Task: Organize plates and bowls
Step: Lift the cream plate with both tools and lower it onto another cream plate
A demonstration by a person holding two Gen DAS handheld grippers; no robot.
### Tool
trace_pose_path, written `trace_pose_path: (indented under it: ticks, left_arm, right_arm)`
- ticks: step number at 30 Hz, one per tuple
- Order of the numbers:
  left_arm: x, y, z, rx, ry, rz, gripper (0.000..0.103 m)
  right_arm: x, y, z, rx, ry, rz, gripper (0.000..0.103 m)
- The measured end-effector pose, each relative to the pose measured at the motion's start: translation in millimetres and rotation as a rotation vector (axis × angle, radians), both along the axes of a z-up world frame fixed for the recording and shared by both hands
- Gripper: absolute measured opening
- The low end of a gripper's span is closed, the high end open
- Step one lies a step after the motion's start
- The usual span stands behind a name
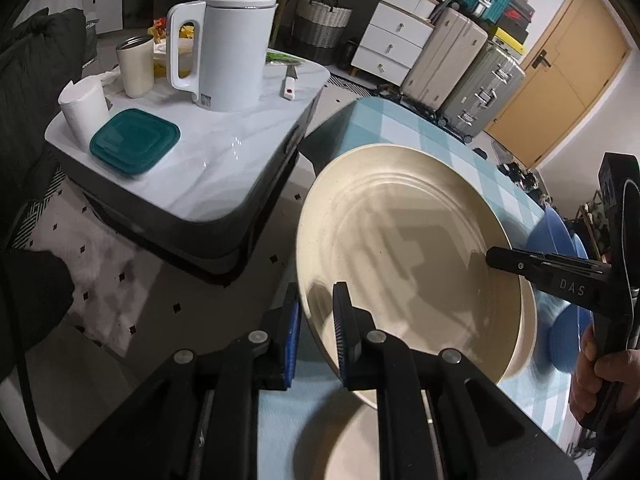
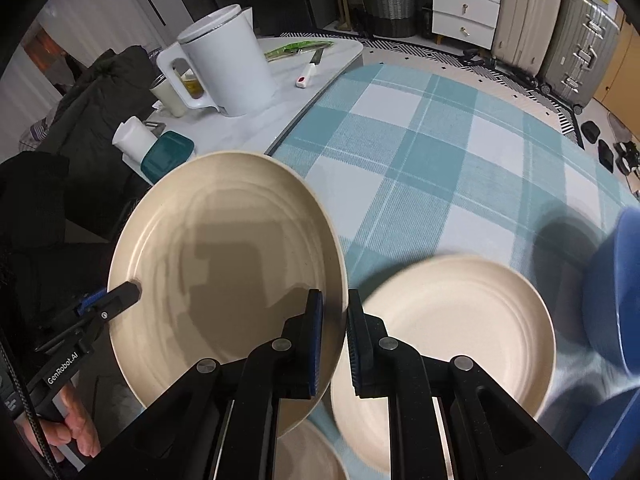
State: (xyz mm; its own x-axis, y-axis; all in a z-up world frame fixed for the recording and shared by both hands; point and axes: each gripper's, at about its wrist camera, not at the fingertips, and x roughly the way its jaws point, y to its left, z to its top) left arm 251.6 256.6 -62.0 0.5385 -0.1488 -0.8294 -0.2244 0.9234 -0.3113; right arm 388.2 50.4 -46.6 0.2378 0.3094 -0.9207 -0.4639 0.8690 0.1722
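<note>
From the left wrist, the left gripper (image 1: 316,320) is clamped on the near rim of a large cream plate (image 1: 412,240), held tilted above the teal-checked cloth of the worktop (image 1: 400,128), while the right gripper (image 1: 494,258) bites the opposite rim; a blue bowl (image 1: 560,240) sits just behind. I'd judge this the carrying step, the plate lifted by both sides. From the right wrist, the right gripper (image 2: 334,340) pinches that plate's (image 2: 224,264) edge, the left gripper (image 2: 134,290) across from it, and a second cream plate (image 2: 448,344) lies flat on the cloth nearby, seemingly the stacking target. Next calls for levelling and lowering it squarely. The plates look matte, smooth, with shallow concentric ridges.
</note>
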Motion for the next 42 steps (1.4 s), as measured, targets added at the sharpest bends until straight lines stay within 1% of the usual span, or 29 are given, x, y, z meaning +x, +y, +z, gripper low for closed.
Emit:
trace_pose_path:
  ticks: [1, 3, 11, 16, 20, 25, 29, 32, 34, 39, 42]
  left_arm:
    - [-6, -3, 2, -0.007, -0.001, -0.006, 0.013]
    - [-17, -11, 5, 0.008, -0.004, -0.021, 0.013]
    - [-57, -35, 7, 0.027, 0.007, -0.060, 0.013]
    - [-82, -47, 1, 0.048, 0.017, -0.069, 0.013]
    - [-97, -55, -11, 0.071, 0.040, -0.079, 0.013]
    - [-107, -66, -23, 0.116, 0.064, -0.097, 0.013]
    - [-113, -78, -27, 0.184, 0.067, -0.112, 0.013]
    - [-114, -83, -31, 0.216, 0.068, -0.126, 0.014]
    - [-115, -86, -34, 0.238, 0.075, -0.132, 0.016]
    - [-116, -89, -41, 0.262, 0.084, -0.128, 0.017]
    - [-116, -91, -47, 0.250, 0.098, -0.137, 0.017]
  right_arm:
    - [-6, -5, 2, 0.006, 0.000, -0.005, 0.012]
    - [-20, -15, 4, 0.018, 0.003, -0.018, 0.012]
    - [-78, -40, 4, 0.016, -0.012, -0.029, 0.012]
    - [-111, -50, -2, 0.020, -0.020, -0.029, 0.012]
    - [-134, -55, -13, 0.015, -0.021, -0.023, 0.012]
    - [-152, -62, -31, 0.003, -0.020, -0.026, 0.012]
    - [-163, -65, -45, -0.013, -0.024, -0.023, 0.012]
    - [-165, -67, -50, -0.023, -0.032, -0.020, 0.012]
    - [-168, -65, -50, -0.047, -0.058, -0.006, 0.012]
    - [-179, -56, -49, -0.126, -0.133, 0.044, 0.014]
    - [-184, -56, -50, -0.157, -0.165, 0.043, 0.014]
